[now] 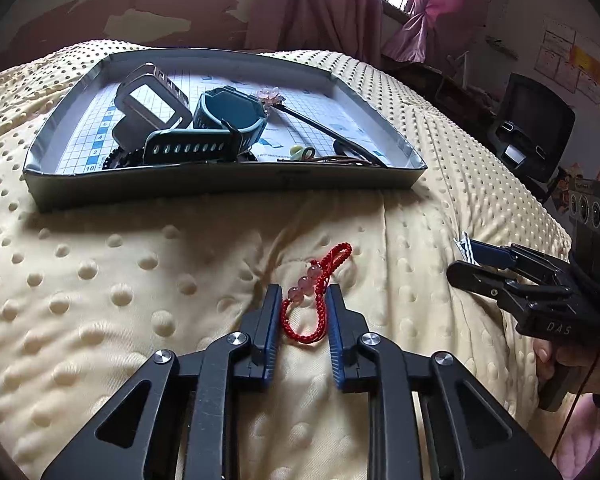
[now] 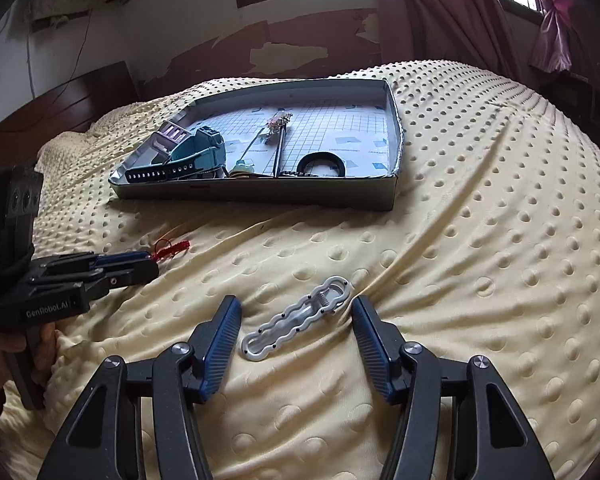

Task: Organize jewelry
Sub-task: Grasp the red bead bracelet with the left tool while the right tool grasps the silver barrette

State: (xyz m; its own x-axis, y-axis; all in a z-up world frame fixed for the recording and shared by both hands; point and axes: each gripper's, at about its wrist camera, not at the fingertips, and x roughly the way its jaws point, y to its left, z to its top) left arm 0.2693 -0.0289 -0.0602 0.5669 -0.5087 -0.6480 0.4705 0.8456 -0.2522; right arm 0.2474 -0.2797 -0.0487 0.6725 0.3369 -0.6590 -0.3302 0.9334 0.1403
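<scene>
On the dotted yellow blanket (image 1: 100, 280), from left to right:

Tray: a shallow grey cardboard tray (image 1: 220, 186) sits toward the far side of the bed, its floor lined with blue-and-white grid paper.
Tray contents, left: a grey-cased watch (image 1: 152, 106) leans next to a teal watch (image 1: 230, 114), whose perforated strap runs along the near wall.
Tray contents, middle: a black hair stick (image 1: 324, 128) topped with a pink flower lies diagonally across the grid paper.
Tray contents, right: in the right wrist view a black ring-shaped piece (image 2: 321, 162) rests near the front wall; smaller bits beside it are too small to name.
Left gripper: the left gripper (image 1: 303, 296) is low over the blanket, fingers at a narrow gap, one on each side of the bracelet, with nothing held.
Red bracelet: a red braided cord bracelet (image 1: 308, 300) with three pink beads lies on the blanket just in front of the tray, its loop between the left gripper's blue pads (image 1: 274, 320); whether the pads touch the cord I cannot tell.
Silver clip: a wavy silver hair clip (image 2: 296, 318) lies flat on the blanket, well apart from the tray.
Right gripper: the right gripper (image 2: 296, 304) has its fingers spread wide on either side of the silver clip, clear of it.
Hand: a person's hand (image 1: 560, 364) grips the right gripper's handle.
</scene>
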